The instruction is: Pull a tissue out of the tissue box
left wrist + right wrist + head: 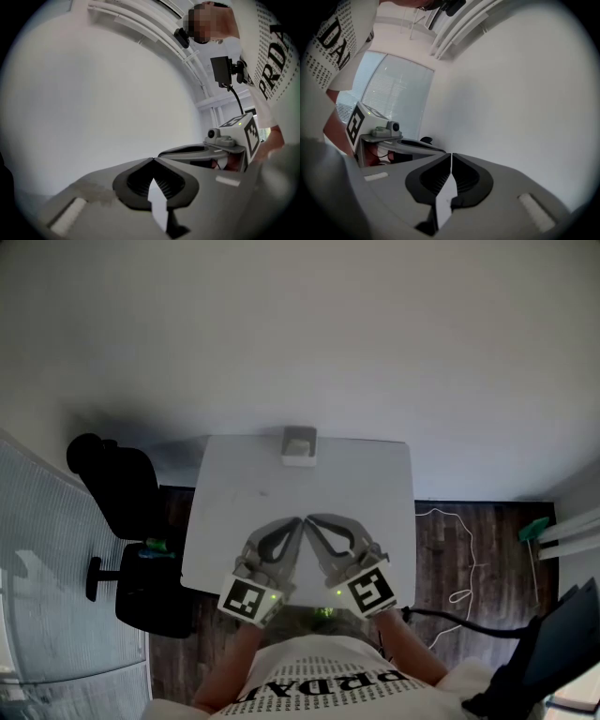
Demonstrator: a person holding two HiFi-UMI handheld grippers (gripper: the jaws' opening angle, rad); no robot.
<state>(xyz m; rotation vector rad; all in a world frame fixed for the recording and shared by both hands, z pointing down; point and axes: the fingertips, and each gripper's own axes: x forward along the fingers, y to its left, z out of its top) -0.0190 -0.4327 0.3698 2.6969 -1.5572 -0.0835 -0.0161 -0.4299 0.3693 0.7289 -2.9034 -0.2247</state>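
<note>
The tissue box (pixel 299 445), pale grey with a white tissue at its top, stands at the far middle edge of the white table (pixel 234 521). My left gripper (pixel 297 519) and right gripper (pixel 310 518) hover side by side over the near half of the table, tips almost touching each other and well short of the box. Both are shut with nothing between the jaws. In the left gripper view the left gripper (pixel 153 159) points at a bare white wall, with the right gripper's marker cube (pixel 248 131) beside it. The right gripper (pixel 451 155) faces the same wall.
A black office chair (pixel 117 488) stands left of the table. A white cable (pixel 461 563) lies on the dark wood floor at the right, near a green object (pixel 536 528). A white wall rises just behind the table.
</note>
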